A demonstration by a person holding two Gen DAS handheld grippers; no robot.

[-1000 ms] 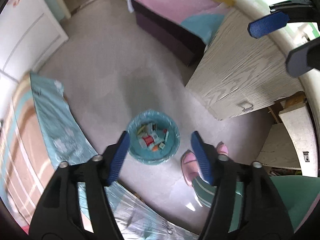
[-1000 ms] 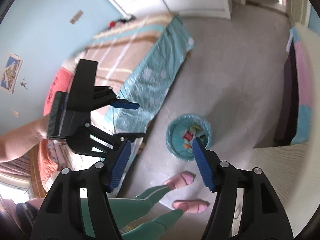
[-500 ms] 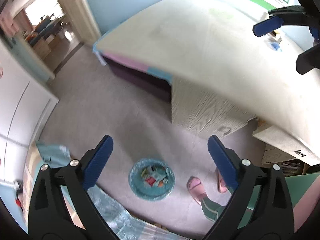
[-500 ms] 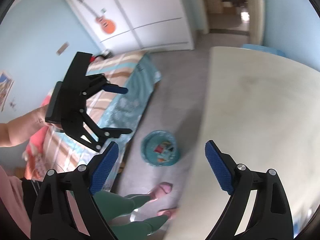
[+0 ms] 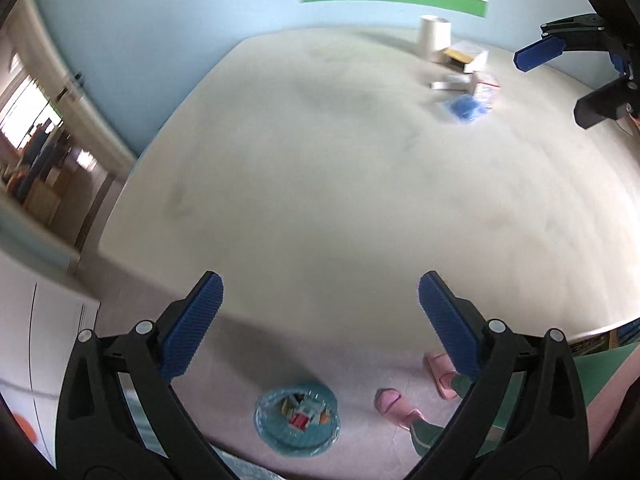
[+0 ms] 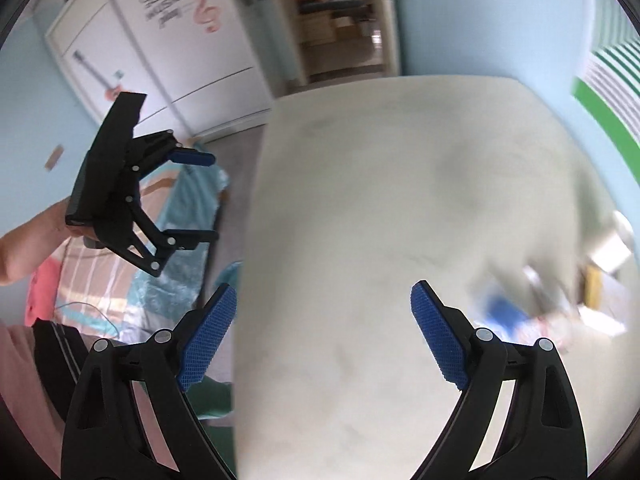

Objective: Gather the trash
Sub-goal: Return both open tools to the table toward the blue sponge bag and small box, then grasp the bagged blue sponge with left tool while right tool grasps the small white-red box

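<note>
A: Where's the trash rn?

B: A small pile on the desk (image 5: pixel 320 200), at its far right part from my left cam: a blue wrapper (image 5: pixel 466 107), a white cup (image 5: pixel 434 36), a box (image 5: pixel 466 58) just beside it. In my right cam that pile is a blur, so idk how many bits there are. The bin (image 5: pixel 297 420) is on the floor by the desk's near edge, w/ stuff in it.

A: Grippers?

B: My left gripper (image 5: pixel 320 320) is wide apart, nothing in it. My right gripper (image 6: pixel 323 334) is spread wide too, nothing in it, over the desk.

A: What could go wrong?

B: Bits sit close, so I might pinch two things, or knock the cup over. The wrapper is thin & could slip out on the way to the bin.
</note>
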